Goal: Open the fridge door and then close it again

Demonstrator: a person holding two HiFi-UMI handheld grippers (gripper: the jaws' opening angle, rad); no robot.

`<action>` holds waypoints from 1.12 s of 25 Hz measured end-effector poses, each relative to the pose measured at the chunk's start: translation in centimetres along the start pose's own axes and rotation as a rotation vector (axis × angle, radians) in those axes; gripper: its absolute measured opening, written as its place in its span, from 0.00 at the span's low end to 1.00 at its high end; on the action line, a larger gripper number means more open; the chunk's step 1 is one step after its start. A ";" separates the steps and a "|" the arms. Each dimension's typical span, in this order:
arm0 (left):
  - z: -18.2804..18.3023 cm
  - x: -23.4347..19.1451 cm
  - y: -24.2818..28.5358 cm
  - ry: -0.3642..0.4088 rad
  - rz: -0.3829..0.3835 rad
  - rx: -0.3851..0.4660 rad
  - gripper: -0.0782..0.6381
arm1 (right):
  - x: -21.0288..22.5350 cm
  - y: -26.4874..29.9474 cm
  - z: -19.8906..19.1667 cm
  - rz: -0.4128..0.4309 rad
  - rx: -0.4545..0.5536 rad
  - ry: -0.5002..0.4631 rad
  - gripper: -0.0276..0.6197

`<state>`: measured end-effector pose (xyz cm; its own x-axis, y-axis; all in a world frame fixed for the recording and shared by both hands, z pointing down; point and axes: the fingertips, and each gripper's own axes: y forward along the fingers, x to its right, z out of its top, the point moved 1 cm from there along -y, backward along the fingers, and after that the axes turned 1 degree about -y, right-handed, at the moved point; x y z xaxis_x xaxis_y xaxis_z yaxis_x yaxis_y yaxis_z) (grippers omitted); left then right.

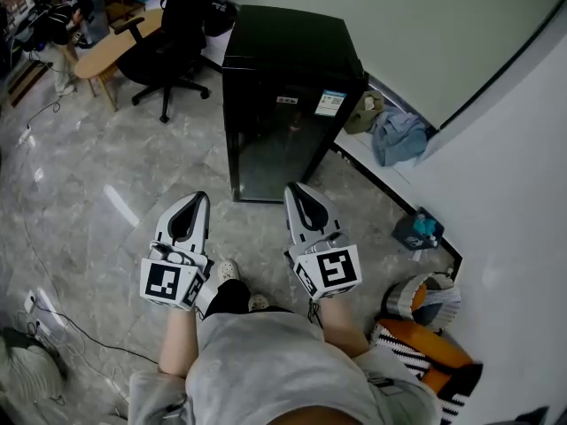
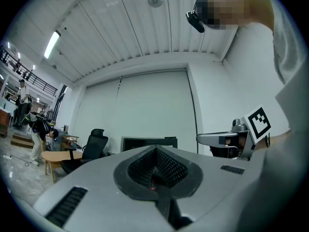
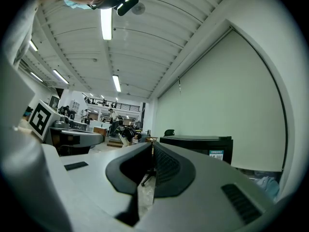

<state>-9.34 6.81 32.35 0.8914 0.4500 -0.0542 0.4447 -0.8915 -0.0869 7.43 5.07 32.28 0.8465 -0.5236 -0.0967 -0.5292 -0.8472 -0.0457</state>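
The black mini fridge (image 1: pixel 288 96) stands against the wall ahead of me with its dark front door shut. Both grippers are held level in front of it, short of the door and touching nothing. My left gripper (image 1: pixel 197 198) points at the floor left of the fridge's front, with its jaws together and nothing between them. My right gripper (image 1: pixel 297 189) points at the door's lower right, jaws also together and empty. The fridge's top (image 2: pixel 148 141) shows beyond the left gripper (image 2: pixel 155 148). In the right gripper view the fridge (image 3: pixel 203 146) stands to the right of the right gripper (image 3: pixel 152 143).
A black office chair (image 1: pixel 182 25) and a wooden table (image 1: pixel 106 47) stand back left. Crumpled clothes (image 1: pixel 399 135) lie right of the fridge by the wall. A teal box (image 1: pixel 416 228) and a striped bag (image 1: pixel 430 326) sit near my right side. Cables (image 1: pixel 53 312) trail on the floor.
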 end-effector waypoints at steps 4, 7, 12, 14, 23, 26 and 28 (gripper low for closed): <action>0.2 -2.0 2.9 -0.012 -0.026 -0.010 0.13 | 0.9 3.1 0.1 -0.020 0.002 -0.001 0.08; 0.2 -3.4 5.0 -0.012 -0.055 -0.008 0.13 | 1.7 5.1 0.1 -0.040 0.004 -0.004 0.08; -0.1 -6.6 8.1 -0.011 -0.094 -0.020 0.13 | 2.4 8.8 -0.2 -0.081 0.003 -0.005 0.08; -0.4 -7.9 9.2 -0.007 -0.105 -0.028 0.13 | 2.8 10.1 -0.7 -0.106 0.001 0.003 0.08; -3.3 -12.0 14.0 0.013 -0.152 -0.067 0.13 | 5.2 13.6 -3.4 -0.200 -0.049 0.023 0.08; -4.6 -12.3 15.2 0.004 -0.153 -0.109 0.13 | 6.2 14.5 -4.6 -0.212 -0.078 0.023 0.08; -5.8 -12.4 16.1 -0.003 -0.149 -0.139 0.13 | 6.9 15.1 -5.6 -0.213 -0.100 0.020 0.08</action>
<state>-12.76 -13.39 37.38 0.8144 0.5778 -0.0538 0.5800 -0.8134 0.0438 5.61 -11.82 36.45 0.9400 -0.3327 -0.0758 -0.3308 -0.9430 0.0359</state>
